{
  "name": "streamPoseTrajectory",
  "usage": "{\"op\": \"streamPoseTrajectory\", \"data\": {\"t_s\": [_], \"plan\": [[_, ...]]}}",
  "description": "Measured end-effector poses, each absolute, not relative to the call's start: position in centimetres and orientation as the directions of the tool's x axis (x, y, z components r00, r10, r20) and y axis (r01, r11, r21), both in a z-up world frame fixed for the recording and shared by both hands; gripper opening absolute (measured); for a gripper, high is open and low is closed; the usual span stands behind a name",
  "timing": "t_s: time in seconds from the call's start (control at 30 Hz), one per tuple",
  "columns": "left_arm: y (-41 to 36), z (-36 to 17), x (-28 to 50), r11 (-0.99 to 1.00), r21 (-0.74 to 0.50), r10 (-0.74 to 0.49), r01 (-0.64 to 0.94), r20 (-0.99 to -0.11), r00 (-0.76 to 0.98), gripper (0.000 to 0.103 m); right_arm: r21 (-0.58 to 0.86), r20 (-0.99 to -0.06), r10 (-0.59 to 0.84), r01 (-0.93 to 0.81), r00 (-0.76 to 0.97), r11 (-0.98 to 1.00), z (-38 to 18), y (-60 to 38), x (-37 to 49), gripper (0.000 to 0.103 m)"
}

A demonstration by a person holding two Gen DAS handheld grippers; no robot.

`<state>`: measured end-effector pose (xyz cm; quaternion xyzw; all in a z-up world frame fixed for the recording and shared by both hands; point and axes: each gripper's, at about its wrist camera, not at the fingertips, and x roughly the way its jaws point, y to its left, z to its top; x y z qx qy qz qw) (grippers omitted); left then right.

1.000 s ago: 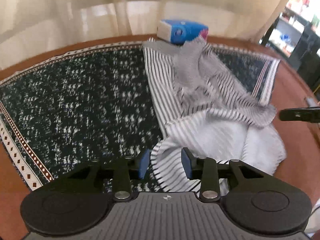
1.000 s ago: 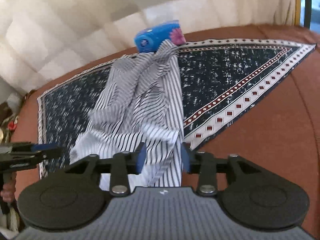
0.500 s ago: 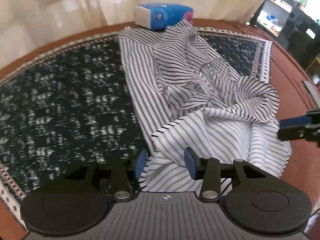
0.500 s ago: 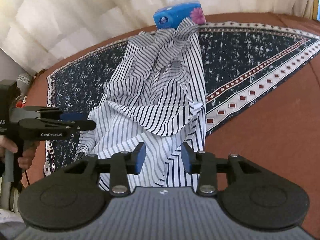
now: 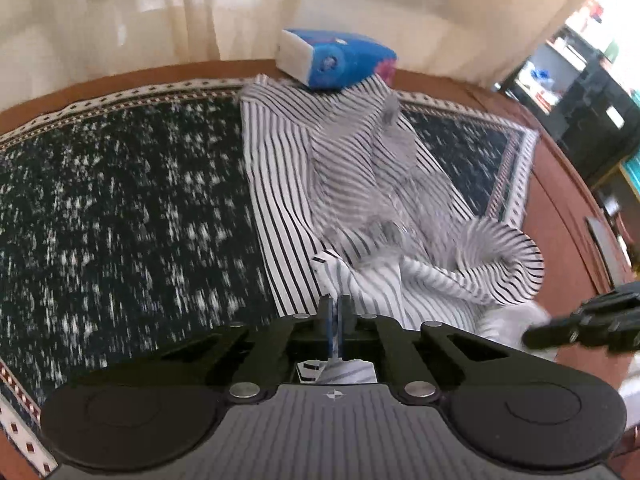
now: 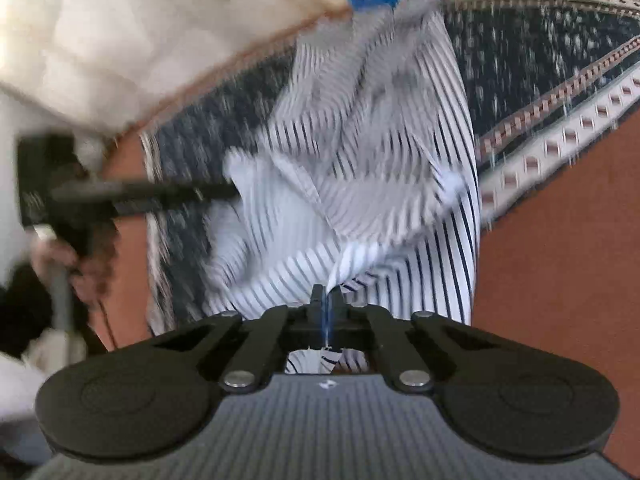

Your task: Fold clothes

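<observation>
The brown counter (image 5: 568, 216) carries a dark speckled cloth (image 5: 120, 220) with a patterned border. On that cloth, running from a blue tissue pack (image 5: 340, 60) at the far edge toward the near edge, lies the striped shirt (image 5: 280, 184). It is rumpled: one long strip on the side away from the shelves lies fairly flat, while the rest is bunched in loose ridges, with a curled lobe lifted off the cloth near its near corner. No neat fold lines show, so most of the folding looks left to do, though motion blur hides much of the cloth's lay. The left tool (image 5: 335, 312) is pinched tight on the shirt's near hem; the right tool (image 6: 327, 304) is likewise clamped on a fold of the hem.
</observation>
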<state>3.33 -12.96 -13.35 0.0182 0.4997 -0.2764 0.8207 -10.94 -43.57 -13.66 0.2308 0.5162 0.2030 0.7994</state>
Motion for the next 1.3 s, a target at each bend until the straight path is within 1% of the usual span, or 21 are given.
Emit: {"op": "streamPoseTrajectory", "data": {"t_s": [0.03,0.07,0.13,0.17,0.2,0.23,0.27,0.4,0.5,0.53,0.6,0.67,0.77,0.87,1.03,1.07,1.1,1.13,1.17,1.23,1.3], "plan": [[-13.1,-13.4,4.0,0.855,-0.242,-0.427,0.459,-0.831,0.358,0.009,0.602,-0.709,0.568,-0.063,0.418,0.796,-13.6,-44.0,-10.1,0.001],[-13.3,-13.5,4.5,0.869,-0.228,-0.408,0.44,-0.832,0.376,0.023,0.61,-0.702,0.55,-0.018,0.452,0.793,-13.7,-44.4,-9.3,0.001],[-13.2,-13.3,5.2,0.896,-0.202,-0.366,0.395,-0.84,0.4,0.029,0.626,-0.688,0.508,0.07,0.518,0.777,-14.0,-45.3,-7.6,0.004],[-12.7,-12.8,5.1,0.897,-0.207,-0.37,0.391,-0.834,0.409,0.03,0.624,-0.69,0.48,0.109,0.541,0.774,-14.1,-45.6,-6.8,0.007],[-12.1,-12.2,4.9,0.897,-0.212,-0.375,0.387,-0.827,0.418,0.033,0.568,-0.734,0.434,0.121,0.523,0.814,-14.2,-45.5,-6.4,0.007],[-11.4,-11.5,4.5,0.896,-0.216,-0.382,0.388,-0.82,0.426,0.04,0.503,-0.773,0.39,0.108,0.499,0.858,-14.0,-45.1,-6.4,0.007],[-10.5,-10.9,3.9,0.896,-0.214,-0.382,0.389,-0.818,0.431,0.044,0.482,-0.778,0.384,0.079,0.498,0.873,-13.8,-44.9,-7.0,0.008],[-8.3,-11.9,1.5,0.897,-0.199,-0.352,0.395,-0.861,0.367,0.044,0.523,-0.747,0.445,0.024,0.494,0.852,-13.1,-44.9,-9.9,0.01],[-7.8,-13.6,-0.4,0.899,-0.212,-0.338,0.384,-0.893,0.298,0.044,0.528,-0.756,0.479,-0.017,0.446,0.849,-13.6,-43.8,-11.0,0.01],[-8.0,-13.6,-1.2,0.887,-0.209,-0.347,0.412,-0.89,0.297,0.044,0.526,-0.759,0.486,-0.03,0.433,0.85,-13.7,-43.3,-11.2,0.011],[-8.6,-13.6,-2.9,0.86,-0.197,-0.364,0.47,-0.884,0.295,0.045,0.512,-0.767,0.483,-0.051,0.423,0.858,-13.9,-42.6,-11.5,0.019],[-10.5,-13.5,-4.8,0.803,-0.076,-0.332,0.591,-0.88,0.338,0.046,0.51,-0.769,0.486,-0.06,0.415,0.858,-14.0,-42.0,-11.5,0.022],[-12.5,-14.2,-6.2,0.735,0.01,-0.312,0.678,-0.883,0.351,0.046,0.512,-0.771,0.492,-0.066,0.405,0.856,-14.0,-41.7,-11.6,0.022],[-13.6,-14.5,-6.6,0.718,0.063,-0.295,0.693,-0.874,0.386,0.046,0.514,-0.771,0.491,-0.06,0.405,0.856,-14.0,-42.0,-11.7,0.022],[-14.3,-15.0,-6.0,0.713,0.086,-0.285,0.696,-0.871,0.399,0.046,0.515,-0.776,0.486,-0.039,0.403,0.856,-14.5,-42.4,-11.9,0.022],[-14.4,-14.9,-5.7,0.717,0.085,-0.286,0.692,-0.869,0.404,0.038,0.521,-0.775,0.489,-0.032,0.401,0.853,-14.6,-42.5,-12.0,0.022],[-14.4,-14.8,-5.4,0.721,0.085,-0.287,0.688,-0.867,0.408,0.026,0.526,-0.774,0.492,-0.026,0.399,0.85,-14.8,-42.5,-12.0,0.022],[-14.5,-14.7,-5.1,0.724,0.085,-0.288,0.684,-0.864,0.412,0.011,0.527,-0.776,0.49,-0.02,0.398,0.85,-14.9,-42.5,-12.1,0.022],[-14.6,-14.7,-4.8,0.728,0.085,-0.289,0.68,-0.862,0.417,0.006,0.523,-0.779,0.485,-0.016,0.398,0.852,-15.1,-42.5,-12.1,0.022],[-14.8,-14.5,-4.3,0.735,0.085,-0.29,0.673,-0.857,0.425,0.003,0.513,-0.782,0.472,-0.009,0.408,0.858,-15.3,-42.3,-12.0,0.022],[-15.0,-14.3,-3.7,0.742,0.084,-0.292,0.665,-0.852,0.434,0.002,0.517,-0.778,0.473,-0.006,0.413,0.856,-15.5,-42.3,-11.7,0.022]]}}
